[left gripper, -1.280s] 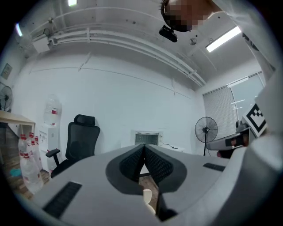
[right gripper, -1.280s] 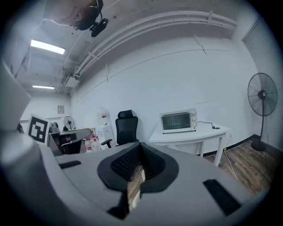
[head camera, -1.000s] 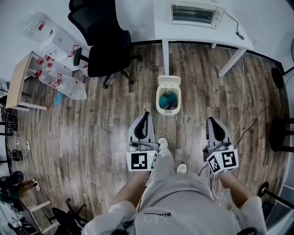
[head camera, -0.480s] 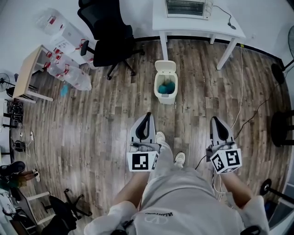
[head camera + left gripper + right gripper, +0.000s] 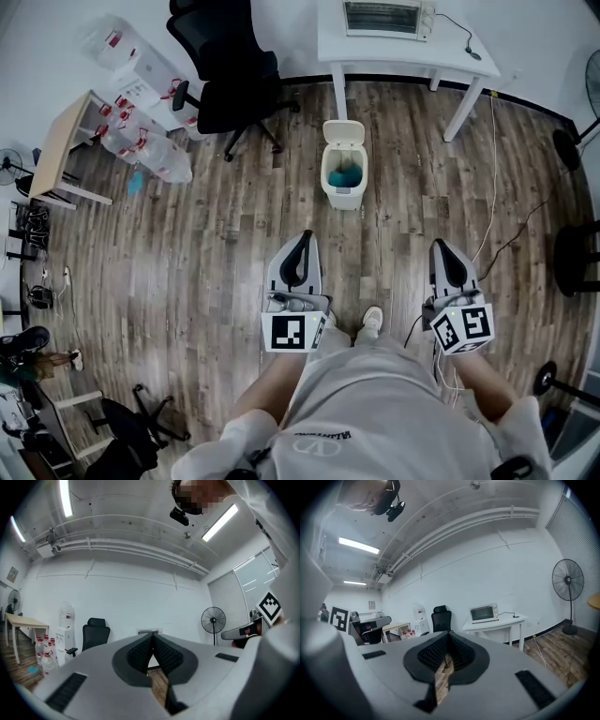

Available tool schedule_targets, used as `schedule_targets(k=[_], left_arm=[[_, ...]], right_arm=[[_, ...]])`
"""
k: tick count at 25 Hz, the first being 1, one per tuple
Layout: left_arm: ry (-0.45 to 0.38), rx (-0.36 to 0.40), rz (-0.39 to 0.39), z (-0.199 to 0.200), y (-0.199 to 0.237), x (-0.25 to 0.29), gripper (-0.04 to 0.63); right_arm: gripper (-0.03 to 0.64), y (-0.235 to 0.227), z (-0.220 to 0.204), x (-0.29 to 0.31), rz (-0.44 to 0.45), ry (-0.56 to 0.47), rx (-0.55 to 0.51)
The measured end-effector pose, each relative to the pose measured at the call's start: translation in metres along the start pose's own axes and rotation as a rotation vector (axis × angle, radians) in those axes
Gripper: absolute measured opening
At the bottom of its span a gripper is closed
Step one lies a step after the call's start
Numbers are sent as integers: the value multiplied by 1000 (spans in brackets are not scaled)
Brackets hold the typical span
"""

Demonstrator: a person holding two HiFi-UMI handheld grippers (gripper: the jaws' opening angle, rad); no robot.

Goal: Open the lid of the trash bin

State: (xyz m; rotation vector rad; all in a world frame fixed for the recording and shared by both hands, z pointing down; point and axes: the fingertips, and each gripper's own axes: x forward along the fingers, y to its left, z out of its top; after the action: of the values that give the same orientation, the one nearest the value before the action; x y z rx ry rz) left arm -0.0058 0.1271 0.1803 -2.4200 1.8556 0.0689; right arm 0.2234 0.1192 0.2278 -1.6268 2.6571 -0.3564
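Observation:
The small white trash bin (image 5: 343,198) stands on the wooden floor in front of the white desk. Its lid (image 5: 344,133) is tipped up at the back, and something teal (image 5: 344,175) shows inside. My left gripper (image 5: 301,235) is held low and near me, well short of the bin and slightly to its left. My right gripper (image 5: 440,245) is level with it, off to the bin's right. In the left gripper view (image 5: 152,636) and the right gripper view (image 5: 449,633), the ribbed pads meet with nothing between them. The bin is hidden in both gripper views.
A white desk (image 5: 469,62) with a toaster oven (image 5: 385,17) stands behind the bin. A black office chair (image 5: 232,73) is to its left, then water bottles (image 5: 142,150) and a small wooden table (image 5: 58,157). A cable (image 5: 494,202) runs across the floor on the right.
The bin looks smaller and sits higher in the head view, so I have backed away from it. Its lid stays up. Both grippers stay shut and low.

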Motion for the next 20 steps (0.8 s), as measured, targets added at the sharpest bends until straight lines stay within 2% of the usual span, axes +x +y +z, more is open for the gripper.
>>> schedule_targets(k=[10,20], left_arm=[[-22,-14,-51,3,31,-23,0],[-31,-13,-46,2,50,-34,0]], right_arm=[[15,41,-6,-2,-45,6,1],[15,48,-5,-11,-96,-6,-9]])
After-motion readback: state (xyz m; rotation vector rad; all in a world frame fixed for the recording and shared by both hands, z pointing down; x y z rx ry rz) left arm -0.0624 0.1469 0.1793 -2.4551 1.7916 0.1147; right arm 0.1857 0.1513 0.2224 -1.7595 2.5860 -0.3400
